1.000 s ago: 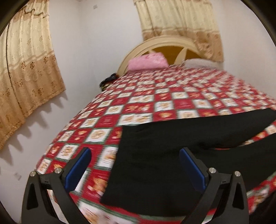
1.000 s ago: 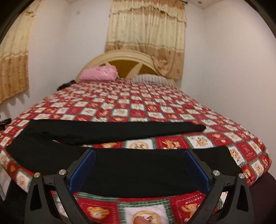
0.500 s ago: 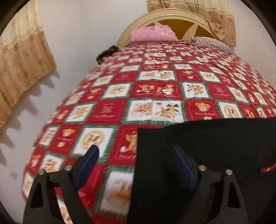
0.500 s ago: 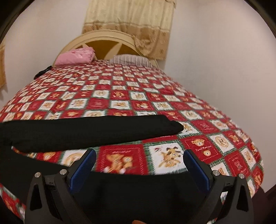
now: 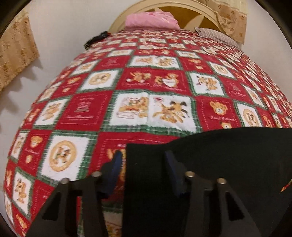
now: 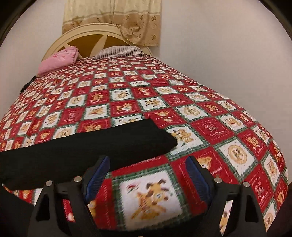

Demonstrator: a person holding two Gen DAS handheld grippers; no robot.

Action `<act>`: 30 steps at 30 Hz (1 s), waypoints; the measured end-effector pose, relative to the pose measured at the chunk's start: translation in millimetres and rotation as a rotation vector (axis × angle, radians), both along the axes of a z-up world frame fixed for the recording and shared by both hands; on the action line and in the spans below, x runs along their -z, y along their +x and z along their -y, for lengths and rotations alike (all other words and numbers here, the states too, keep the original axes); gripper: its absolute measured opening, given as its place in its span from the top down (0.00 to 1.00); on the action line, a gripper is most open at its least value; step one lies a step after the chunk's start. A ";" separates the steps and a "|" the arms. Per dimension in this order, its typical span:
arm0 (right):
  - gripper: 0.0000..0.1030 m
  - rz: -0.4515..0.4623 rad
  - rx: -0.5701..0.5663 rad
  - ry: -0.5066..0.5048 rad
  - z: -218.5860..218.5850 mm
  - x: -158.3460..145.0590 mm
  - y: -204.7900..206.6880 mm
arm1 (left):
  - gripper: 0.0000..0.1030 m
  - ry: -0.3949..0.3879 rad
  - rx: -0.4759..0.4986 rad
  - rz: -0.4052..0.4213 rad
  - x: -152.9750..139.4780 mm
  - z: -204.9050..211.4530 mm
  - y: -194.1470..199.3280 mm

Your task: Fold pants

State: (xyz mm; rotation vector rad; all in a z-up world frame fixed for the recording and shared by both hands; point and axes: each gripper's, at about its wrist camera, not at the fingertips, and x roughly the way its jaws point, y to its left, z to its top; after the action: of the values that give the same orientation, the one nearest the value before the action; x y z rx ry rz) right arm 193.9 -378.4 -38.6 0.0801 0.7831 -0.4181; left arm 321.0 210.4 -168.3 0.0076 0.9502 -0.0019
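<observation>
The black pants (image 5: 219, 164) lie across the near edge of the bed, on a red, white and green patchwork bedspread (image 5: 146, 82) printed with teddy bears and dogs. In the left wrist view their corner edge runs up between the fingers of the left gripper (image 5: 142, 164); the cloth fills the lower right of the frame and is cut off by the lens rim, so its full shape cannot be made out. The left jaws are closing, with the pants' edge between the blue pads; the pads do not yet appear to press on the fabric.

In the right wrist view one pant leg (image 6: 91, 145) stretches from the left to a hemmed end near the middle, just beyond the right gripper (image 6: 147, 169). Its jaws are closing too, standing wide with only bedspread between them. A dark patch at the lower left is too dim to identify.

Script under a bear face on a red square (image 5: 221, 116) seems to read "Sweet Memories", though blurred; other panel lettering is illegible.

At the far end sit a pink folded cloth (image 5: 151, 21), a striped pillow (image 6: 118, 51) and a cream headboard (image 6: 82, 34), partly covered by a beige curtain (image 6: 113, 16). A small dark object (image 5: 95, 39) at the far left edge is unclear.
</observation>
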 end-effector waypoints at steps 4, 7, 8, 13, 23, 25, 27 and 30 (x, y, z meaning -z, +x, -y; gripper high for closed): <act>0.20 -0.017 0.022 0.009 22.1 -0.2 13.5 | 0.74 0.001 0.037 0.006 -1.8 2.8 3.6; 0.22 -0.029 0.049 0.000 42.6 -3.5 24.2 | 0.83 0.004 0.062 0.011 -2.8 5.0 3.4; 0.23 -0.031 0.057 -0.003 49.1 -4.3 27.1 | 0.83 0.008 0.072 0.013 -3.3 6.0 2.8; 0.23 -0.044 0.090 0.029 89.5 -3.2 50.3 | 0.84 0.027 0.084 0.015 -3.2 7.5 4.3; 0.23 -0.146 -0.025 0.225 104.5 36.5 116.2 | 0.65 0.083 0.044 0.004 -2.5 9.8 9.9; 0.23 -0.198 -0.049 0.205 99.7 48.5 127.4 | 0.63 0.108 0.054 -0.001 -2.4 12.1 11.8; 0.23 -0.244 -0.061 0.203 99.6 59.5 135.2 | 0.63 0.115 0.063 -0.010 -1.6 13.2 13.8; 0.25 -0.279 -0.095 0.212 97.4 66.4 139.6 | 0.63 0.108 0.099 -0.022 -0.6 14.8 15.6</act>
State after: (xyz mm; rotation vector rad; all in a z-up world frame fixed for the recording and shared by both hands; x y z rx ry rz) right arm 333.5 -475.8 -105.1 0.1845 1.1013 -0.2574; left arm 336.5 195.6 -167.7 0.1544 0.9705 -0.0428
